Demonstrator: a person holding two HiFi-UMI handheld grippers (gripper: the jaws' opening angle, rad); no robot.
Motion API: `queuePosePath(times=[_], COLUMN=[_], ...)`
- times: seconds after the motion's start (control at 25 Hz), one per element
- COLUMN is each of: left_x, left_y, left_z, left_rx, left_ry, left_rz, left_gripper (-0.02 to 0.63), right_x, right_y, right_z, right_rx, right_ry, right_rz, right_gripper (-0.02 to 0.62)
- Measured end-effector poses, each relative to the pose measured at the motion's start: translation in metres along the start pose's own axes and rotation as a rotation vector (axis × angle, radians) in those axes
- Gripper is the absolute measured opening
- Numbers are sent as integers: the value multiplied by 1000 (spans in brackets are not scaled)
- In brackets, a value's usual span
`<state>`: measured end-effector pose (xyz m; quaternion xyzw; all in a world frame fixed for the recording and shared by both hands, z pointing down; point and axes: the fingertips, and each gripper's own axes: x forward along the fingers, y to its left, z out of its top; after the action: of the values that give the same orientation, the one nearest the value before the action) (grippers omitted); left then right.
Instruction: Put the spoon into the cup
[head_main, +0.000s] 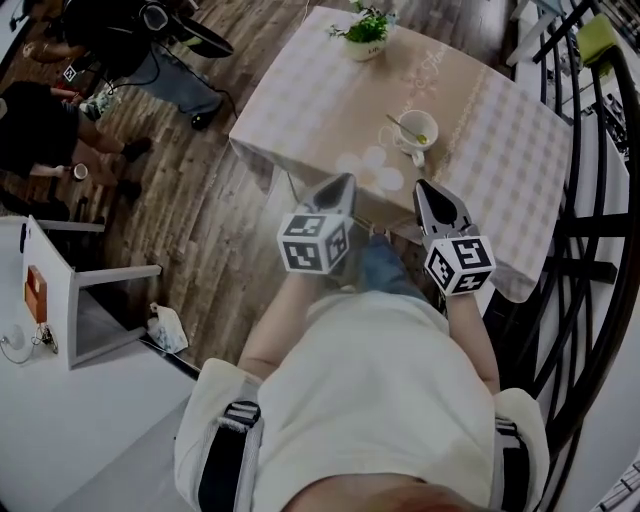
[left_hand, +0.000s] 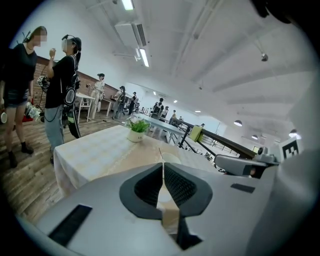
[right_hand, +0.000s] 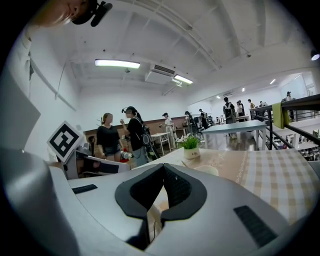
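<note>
The thin pale spoon (head_main: 403, 127) is sitting in the white ceramic cup (head_main: 416, 143), bowl end down inside and handle leaning out over the rim. Its long axis is running diagonally in the head view, with the handle pointing up-left, roughly toward the small potted green plant (head_main: 366, 32). It is looking tilted rather than flat or upright. The cup is standing on the square table (head_main: 500, 150) covered in beige checked cloth, near the edge facing the person. The left gripper (head_main: 346, 181) is clenched, its jaws meeting with nothing between them, and the right gripper (head_main: 421, 186) is likewise clenched and empty. Both are hovering just off the table's near edge, apart from the cup. Judging by this, the placing step is looking finished. The next move is probably calling only for keeping both tools clear so the cup is not getting knocked.
</note>
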<state>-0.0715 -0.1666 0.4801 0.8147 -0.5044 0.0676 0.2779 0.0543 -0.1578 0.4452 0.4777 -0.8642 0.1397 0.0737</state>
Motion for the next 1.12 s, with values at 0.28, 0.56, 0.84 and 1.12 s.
queuePosePath(times=[0.28, 0.56, 0.84, 1.12], left_x=[-37, -70, -90, -95], left_y=[-7, -14, -16, -17], left_z=[-8, -17, -23, -23], left_rx=[1, -4, 0, 3], left_ry=[-12, -36, -53, -64], left_rz=[17, 18, 24, 19], left_gripper=[8, 8, 8, 8], right_x=[-24, -45, -60, -64], right_y=[27, 50, 63, 64], right_z=[0, -6, -14, -13], right_rx=[-22, -20, -25, -23], right_ry=[-12, -18, -25, -37], right_rz=[24, 33, 26, 19], right_gripper=[0, 2, 2, 2])
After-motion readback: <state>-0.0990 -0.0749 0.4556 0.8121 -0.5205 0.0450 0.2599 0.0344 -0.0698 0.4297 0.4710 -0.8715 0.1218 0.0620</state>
